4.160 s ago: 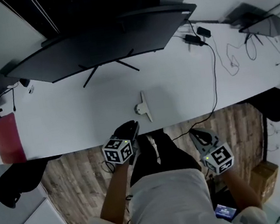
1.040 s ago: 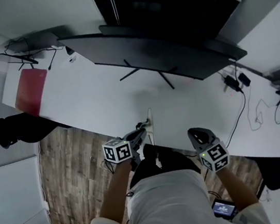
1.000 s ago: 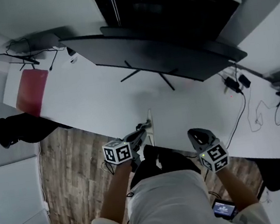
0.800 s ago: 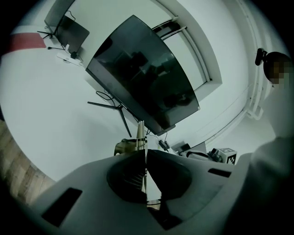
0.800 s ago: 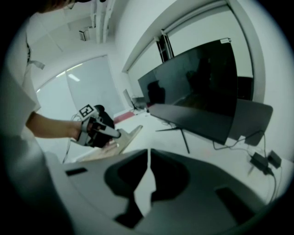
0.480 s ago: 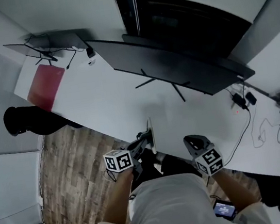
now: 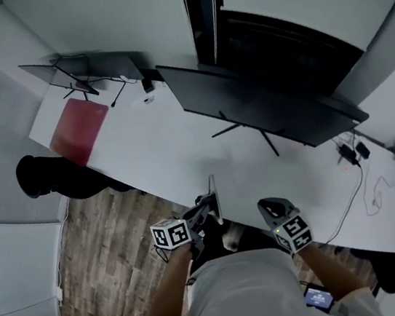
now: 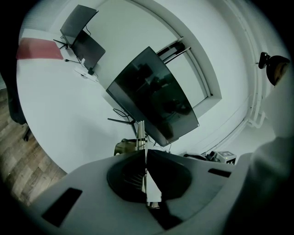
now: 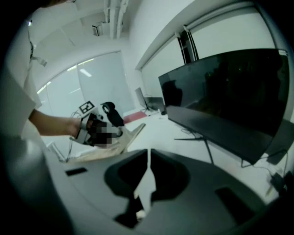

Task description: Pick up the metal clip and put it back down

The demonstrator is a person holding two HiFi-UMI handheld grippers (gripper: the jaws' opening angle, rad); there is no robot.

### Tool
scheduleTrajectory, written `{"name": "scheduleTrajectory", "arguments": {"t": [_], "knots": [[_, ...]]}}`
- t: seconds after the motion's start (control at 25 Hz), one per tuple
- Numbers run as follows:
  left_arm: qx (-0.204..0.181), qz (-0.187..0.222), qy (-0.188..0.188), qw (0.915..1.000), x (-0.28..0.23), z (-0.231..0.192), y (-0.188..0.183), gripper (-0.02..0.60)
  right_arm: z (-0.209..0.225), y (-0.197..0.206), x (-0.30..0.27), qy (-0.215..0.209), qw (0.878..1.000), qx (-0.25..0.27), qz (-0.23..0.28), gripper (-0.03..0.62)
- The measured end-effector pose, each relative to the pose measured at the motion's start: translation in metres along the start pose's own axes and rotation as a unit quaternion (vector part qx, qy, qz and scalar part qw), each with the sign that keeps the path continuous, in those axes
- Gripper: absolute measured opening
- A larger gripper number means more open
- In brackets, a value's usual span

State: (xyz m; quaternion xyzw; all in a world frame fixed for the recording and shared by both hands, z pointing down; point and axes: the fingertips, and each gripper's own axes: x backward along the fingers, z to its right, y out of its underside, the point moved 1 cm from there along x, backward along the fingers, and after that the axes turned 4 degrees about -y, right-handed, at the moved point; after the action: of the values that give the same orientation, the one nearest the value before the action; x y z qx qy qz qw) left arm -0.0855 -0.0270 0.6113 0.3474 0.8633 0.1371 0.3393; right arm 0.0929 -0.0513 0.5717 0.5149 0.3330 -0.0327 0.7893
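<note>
With the left tool (image 7: 204,210) clamped on the metal clip (image 7: 213,190) at the counter's (image 7: 151,146) near edge and the right tool (image 7: 266,206) closed on nothing, lower the clip flat, farther in, before releasing.

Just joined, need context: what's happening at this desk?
A person at the white desk has a gripper in each hand. The left gripper is shut on the metal clip, holding it near the desk's front edge, in front of the monitor. The right gripper is shut and empty.
</note>
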Motion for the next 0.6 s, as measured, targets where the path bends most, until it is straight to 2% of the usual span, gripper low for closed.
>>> {"name": "scheduleTrajectory", "arguments": {"t": [0.6], "knots": [[0.020,-0.004,0.004,0.9998,0.044,-0.095,-0.066,0.032,-0.041,-0.044,-0.072,0.041,0.999,0.022,-0.020,0.038]]}}
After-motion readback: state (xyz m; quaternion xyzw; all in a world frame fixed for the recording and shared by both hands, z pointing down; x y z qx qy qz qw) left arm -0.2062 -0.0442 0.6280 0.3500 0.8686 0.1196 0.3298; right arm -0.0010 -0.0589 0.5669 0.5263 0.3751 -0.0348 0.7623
